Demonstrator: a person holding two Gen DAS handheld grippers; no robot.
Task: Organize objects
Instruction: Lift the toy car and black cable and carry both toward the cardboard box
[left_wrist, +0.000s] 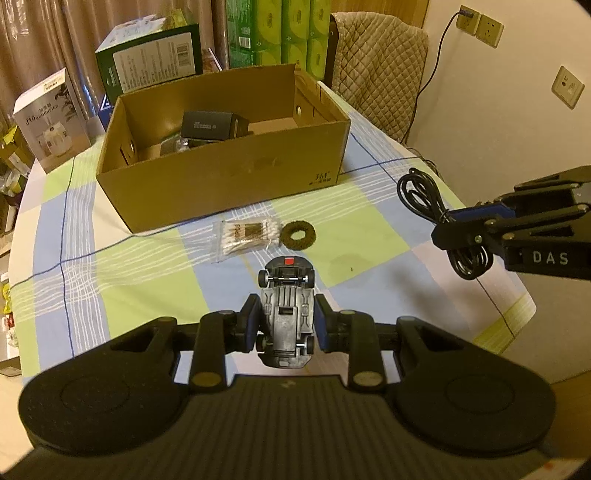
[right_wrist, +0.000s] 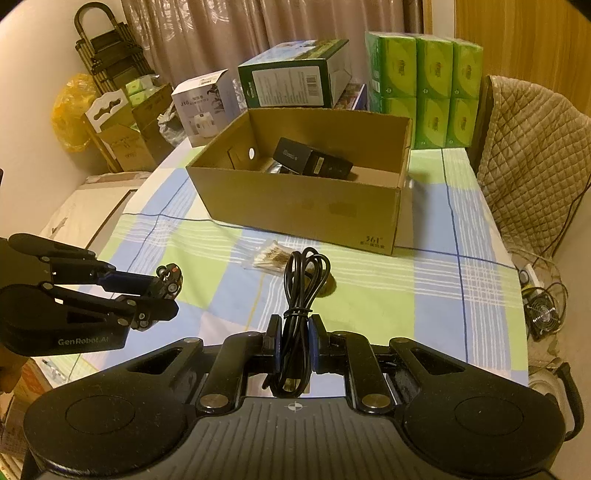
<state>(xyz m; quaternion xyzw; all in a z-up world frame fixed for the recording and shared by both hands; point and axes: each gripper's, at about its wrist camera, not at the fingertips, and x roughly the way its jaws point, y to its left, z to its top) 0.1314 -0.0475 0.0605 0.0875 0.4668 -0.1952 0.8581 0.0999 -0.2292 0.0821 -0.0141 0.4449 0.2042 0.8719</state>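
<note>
Left wrist view shows the left gripper (left_wrist: 286, 325) pinching a toy car (left_wrist: 287, 314) by its flanks, chassis facing the camera, nose pointing away, clear of the checked tablecloth (left_wrist: 369, 236). Right wrist view shows the right gripper (right_wrist: 293, 345) pressed together on a coiled black cable (right_wrist: 301, 295), whose loops stand above the pads and hang below them.

Recommended procedure, as judged from the layout: carry both loads forward and over the near wall of the cardboard box (left_wrist: 221, 192), then release only once each load is past the rim. Keep the cable loops high enough that the lower loop does not catch the box edge.

Clearance: between the grippers and the box lie a bag of cotton swabs (left_wrist: 242, 236) and a dark green ring (left_wrist: 297, 235), just beside each other; pass above them. The two grippers are well apart, so a parallel approach appears feasible.

Inside the box, a black device (right_wrist: 314, 160) occupies the left and middle portion; the right portion of the floor is bare and suits a drop. Beyond the box stand retail cartons and green tissue packs (right_wrist: 424, 92), limiting overshoot
</note>
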